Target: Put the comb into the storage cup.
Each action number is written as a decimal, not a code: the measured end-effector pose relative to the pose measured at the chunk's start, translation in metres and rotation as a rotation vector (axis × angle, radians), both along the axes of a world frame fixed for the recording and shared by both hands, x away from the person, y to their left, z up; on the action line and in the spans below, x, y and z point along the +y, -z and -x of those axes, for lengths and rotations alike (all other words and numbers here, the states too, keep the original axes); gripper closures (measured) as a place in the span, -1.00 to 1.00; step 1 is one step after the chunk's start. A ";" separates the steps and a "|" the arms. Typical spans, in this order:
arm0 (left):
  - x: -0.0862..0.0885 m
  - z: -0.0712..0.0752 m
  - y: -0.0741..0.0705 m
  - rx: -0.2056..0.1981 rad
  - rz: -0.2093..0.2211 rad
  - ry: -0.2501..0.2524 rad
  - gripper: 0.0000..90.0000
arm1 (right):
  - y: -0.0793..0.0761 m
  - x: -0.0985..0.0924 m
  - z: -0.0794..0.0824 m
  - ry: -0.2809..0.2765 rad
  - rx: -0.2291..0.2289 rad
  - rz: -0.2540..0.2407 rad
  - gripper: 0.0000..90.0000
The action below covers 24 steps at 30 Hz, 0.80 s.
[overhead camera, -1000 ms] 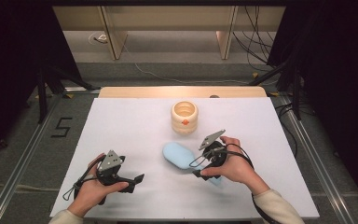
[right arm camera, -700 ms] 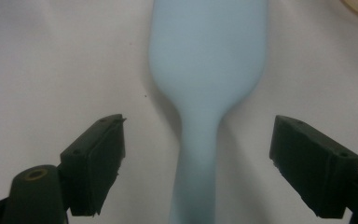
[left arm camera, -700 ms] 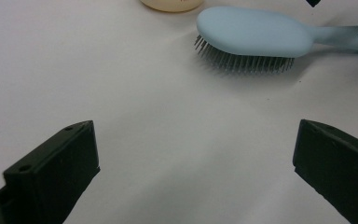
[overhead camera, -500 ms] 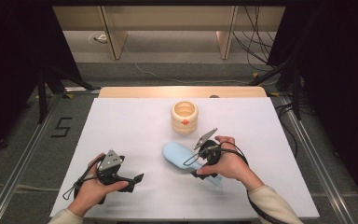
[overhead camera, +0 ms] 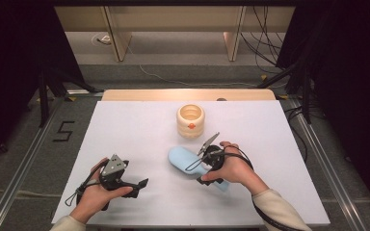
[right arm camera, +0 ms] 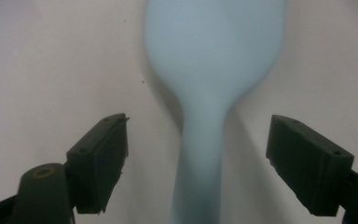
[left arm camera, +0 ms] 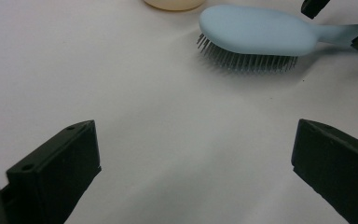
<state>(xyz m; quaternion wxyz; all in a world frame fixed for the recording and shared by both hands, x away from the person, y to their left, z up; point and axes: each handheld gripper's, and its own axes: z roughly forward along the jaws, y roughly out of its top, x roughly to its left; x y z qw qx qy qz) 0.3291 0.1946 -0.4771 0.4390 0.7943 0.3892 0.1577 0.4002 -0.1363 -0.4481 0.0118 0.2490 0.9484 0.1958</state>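
Pale-blue plastic is what the coming move turns on: the hairbrush (overhead camera: 189, 161) lies bristles-down on the white table (overhead camera: 125, 130), just below the middle, its long axis running from the oval head at upper left to the handle at lower right in the high view; the handle passes under the right hand, so its end is partly covered there. Right gripper (overhead camera: 203, 169) sits directly over that handle; in the right gripper view the handle (right arm camera: 200, 154) runs straight up the middle of the frame between the two black jaws, and a clear gap of white table shows on either side, so the jaws stand apart and press on nothing; they have just been closing a little, with the handle between them but untouched. My judgement is that a further squeeze would take the handle across its narrow width, near the neck. Left gripper (overhead camera: 137, 185) rests well apart at the table's lower left, jaws wide and empty, facing the brush head and its bristles (left arm camera: 247, 58) from the side; the right hand is plainly the nearer. A cream ribbed pot (overhead camera: 191, 120) stands beyond the brush head, close but not touching; the right gripper view is soft with blur, so whether the jaw tips touch the table I cannot tell.
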 end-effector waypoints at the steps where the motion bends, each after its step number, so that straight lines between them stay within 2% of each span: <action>1: 0.000 0.000 0.000 0.000 0.000 0.000 -0.99 | 0.000 0.000 0.000 0.000 0.000 0.000 -0.51; 5: 0.000 0.000 0.000 0.000 0.000 -0.001 -0.98 | 0.003 0.004 -0.002 0.013 0.018 0.018 -0.49; 15: 0.000 0.000 0.000 -0.002 -0.001 -0.003 -0.97 | 0.009 0.011 -0.004 0.006 0.037 0.064 -0.39; 16: 0.000 0.000 0.000 -0.004 -0.001 -0.004 -0.97 | 0.011 0.013 -0.005 0.010 0.042 0.081 -0.36; 24: 0.000 0.000 0.000 -0.002 -0.001 -0.004 -0.96 | 0.016 0.019 -0.009 -0.009 0.032 0.116 -0.28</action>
